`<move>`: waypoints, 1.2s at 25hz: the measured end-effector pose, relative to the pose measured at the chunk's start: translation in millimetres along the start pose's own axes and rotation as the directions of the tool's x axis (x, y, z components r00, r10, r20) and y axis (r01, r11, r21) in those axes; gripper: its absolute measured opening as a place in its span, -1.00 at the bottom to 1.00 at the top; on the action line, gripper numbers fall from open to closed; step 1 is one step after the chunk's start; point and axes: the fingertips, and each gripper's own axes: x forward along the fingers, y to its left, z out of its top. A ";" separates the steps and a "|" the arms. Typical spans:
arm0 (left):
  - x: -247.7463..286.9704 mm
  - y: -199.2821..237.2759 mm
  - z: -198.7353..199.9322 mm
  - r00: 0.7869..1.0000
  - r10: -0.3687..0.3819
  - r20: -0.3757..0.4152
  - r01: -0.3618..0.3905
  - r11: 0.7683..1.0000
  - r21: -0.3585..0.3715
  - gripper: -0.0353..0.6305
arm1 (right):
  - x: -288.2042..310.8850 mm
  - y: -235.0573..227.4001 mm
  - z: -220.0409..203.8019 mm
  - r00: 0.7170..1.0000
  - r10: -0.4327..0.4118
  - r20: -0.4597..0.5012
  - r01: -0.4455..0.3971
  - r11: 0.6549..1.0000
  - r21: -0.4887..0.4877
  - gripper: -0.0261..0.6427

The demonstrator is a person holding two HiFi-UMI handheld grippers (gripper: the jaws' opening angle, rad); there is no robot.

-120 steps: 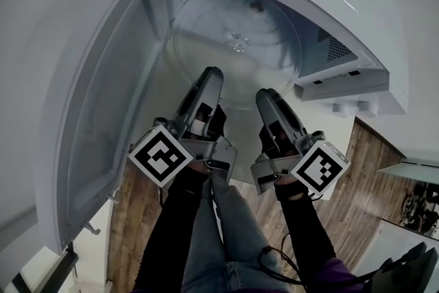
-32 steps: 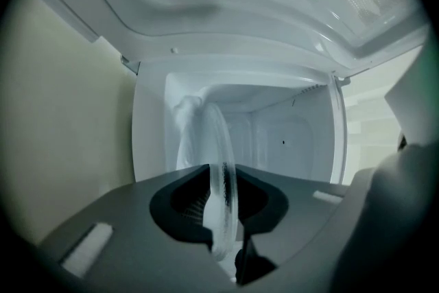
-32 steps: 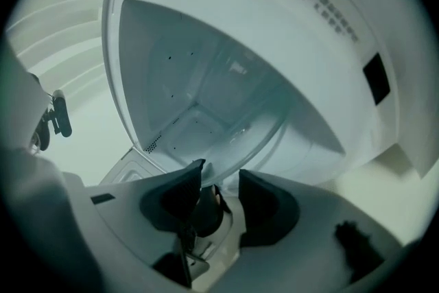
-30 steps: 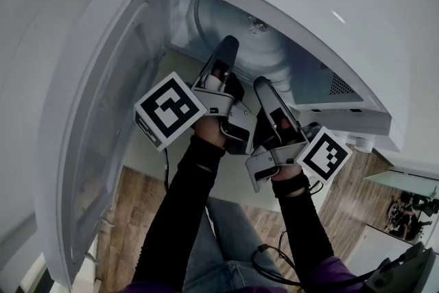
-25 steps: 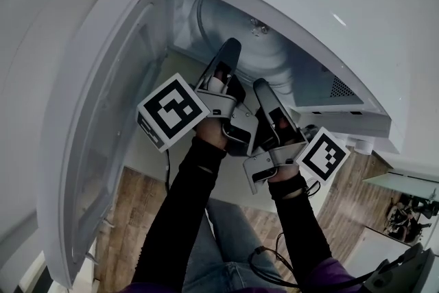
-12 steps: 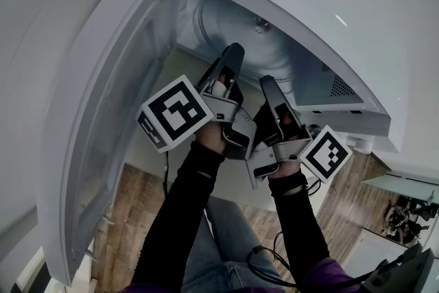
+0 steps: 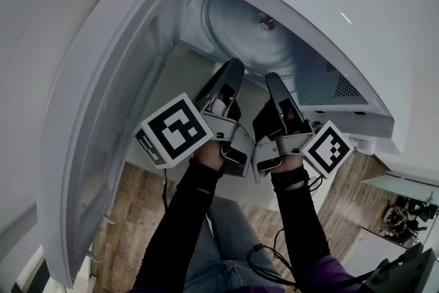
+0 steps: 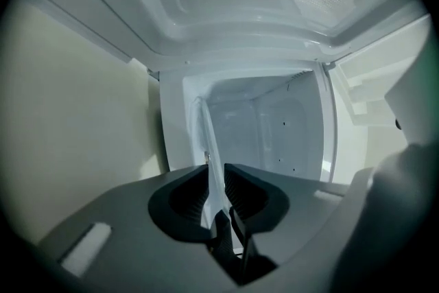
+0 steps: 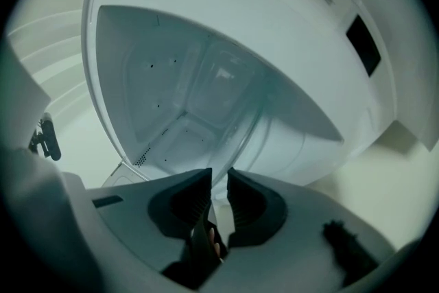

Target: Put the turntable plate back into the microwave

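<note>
The clear glass turntable plate [image 7: 255, 38] stands steeply tilted in the microwave's open mouth [image 7: 206, 17], its near rim toward me. My left gripper [image 7: 232, 66] holds that rim. In the left gripper view the plate [image 8: 204, 137] runs edge-on between the jaws of the left gripper [image 8: 216, 178], which have just been opening slightly around it. My right gripper [image 7: 273, 79] grips the rim beside it. Its jaws have just been closing on the plate [image 9: 226, 99], and the right gripper [image 9: 219, 187] has the rim between its pads.
The microwave door [image 7: 103, 120] swings wide open at the left. The white cavity [image 8: 274, 130] lies ahead, with its back wall seen through the glass. A control panel and vent [image 7: 343, 89] sit at the right. Wooden floor [image 7: 137, 209] lies below.
The plate, flat and fully round before the opening several seconds ago, now stands steeply tilted inside it. Over the last second both grippers sank lower in the head view, and more of the disc shows.
</note>
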 end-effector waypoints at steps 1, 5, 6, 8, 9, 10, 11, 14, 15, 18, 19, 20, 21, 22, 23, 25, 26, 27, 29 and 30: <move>-0.6 1.6 -1.7 1.000 0.004 -0.010 -0.004 1.000 -0.005 -0.67 | -0.1 -2.1 -0.9 1.000 -0.007 -0.002 0.007 1.000 0.001 -0.69; -0.4 4.6 -6.0 0.999 0.010 -0.037 -0.010 1.000 -0.007 -0.73 | -0.4 -8.6 -0.9 0.999 -0.032 -0.003 0.032 0.999 0.000 -0.69; -0.1 5.3 -6.6 0.999 0.011 -0.039 -0.011 1.000 -0.006 -0.73 | -0.3 -8.9 -0.5 0.999 -0.033 -0.002 0.033 0.999 -0.003 -0.69; -0.2 9.7 -8.2 0.998 0.031 -0.047 -0.031 1.000 -0.001 -0.73 | 0.1 -9.6 -0.1 0.999 -0.033 -0.004 0.033 0.999 -0.006 -0.69; -0.3 14.2 -10.1 0.997 0.054 -0.057 -0.054 0.999 0.004 -0.78 | 0.5 -9.7 0.0 0.999 -0.032 -0.006 0.032 0.999 -0.007 -0.69; -0.5 19.1 -13.0 0.994 0.077 -0.072 -0.077 0.997 0.007 -0.88 | 0.9 -9.4 -0.1 0.999 -0.031 -0.007 0.031 0.999 -0.008 -0.69; -0.7 22.8 -16.0 0.992 0.088 -0.085 -0.088 0.996 0.004 -0.88 | 1.4 -9.0 -0.3 1.000 -0.030 -0.008 0.029 0.999 -0.012 -0.69; -2.6 27.1 -19.3 0.994 0.070 -0.083 -0.073 0.997 -0.036 -0.88 | 1.7 -9.0 -0.3 1.000 -0.030 -0.010 0.029 0.999 -0.026 -0.69; -3.5 26.9 -19.4 0.995 0.062 -0.078 -0.065 0.997 -0.042 -0.88 | 1.8 -9.1 -0.3 0.999 -0.030 -0.011 0.030 0.999 -0.029 -0.69; -3.9 20.0 -20.9 0.997 0.026 -0.074 -0.030 0.998 -0.054 -0.88 | 2.2 -8.9 -0.7 0.999 -0.033 -0.014 0.032 0.999 -0.035 -0.69; -3.0 17.0 -21.1 0.997 0.013 -0.073 -0.018 0.998 -0.060 -0.88 | 2.3 -8.5 -0.7 0.999 -0.032 -0.015 0.031 0.999 -0.038 -0.69; -2.2 14.6 -20.5 0.997 0.002 -0.071 -0.007 0.998 -0.062 -0.88 | 2.5 -8.2 -0.8 0.999 -0.031 -0.017 0.031 0.999 -0.041 -0.69; -1.4 12.8 -19.6 0.998 -0.005 -0.069 0.001 0.998 -0.062 -0.88 | 2.5 -8.2 -1.0 0.999 -0.033 -0.018 0.032 0.998 -0.044 -0.69; -0.6 11.7 -18.6 0.998 -0.008 -0.068 0.004 0.998 -0.059 -0.88 | 2.3 -8.6 -1.2 0.999 -0.037 -0.020 0.036 0.998 -0.046 -0.69; 0.4 11.2 -17.6 0.998 -0.008 -0.069 0.005 0.999 -0.050 -0.88 | 2.1 -9.0 -1.4 0.999 -0.041 -0.022 0.040 0.998 -0.047 -0.69; 2.2 11.3 -16.5 0.997 -0.004 -0.074 0.002 1.000 -0.031 -0.88 | 1.8 -9.1 -1.6 0.999 -0.043 -0.023 0.042 0.998 -0.047 -0.69; 2.9 11.2 -16.4 0.997 -0.002 -0.076 0.000 1.000 -0.026 -0.88 | 1.8 -8.9 -1.5 0.999 -0.042 -0.023 0.041 0.998 -0.046 -0.69; 3.4 10.9 -16.3 0.997 -0.001 -0.075 -0.001 1.000 -0.024 -0.88 | 2.0 -8.6 -1.4 0.999 -0.041 -0.023 0.040 0.998 -0.045 -0.69; 3.5 10.8 -16.4 0.997 0.001 -0.074 -0.003 1.000 -0.024 -0.88 | 2.2 -8.5 -1.4 0.999 -0.040 -0.022 0.040 0.998 -0.044 -0.69; 3.0 11.1 -16.6 0.997 0.003 -0.073 -0.004 1.000 -0.025 -0.88 | 2.2 -8.3 -1.4 0.999 -0.040 -0.023 0.039 0.998 -0.046 -0.69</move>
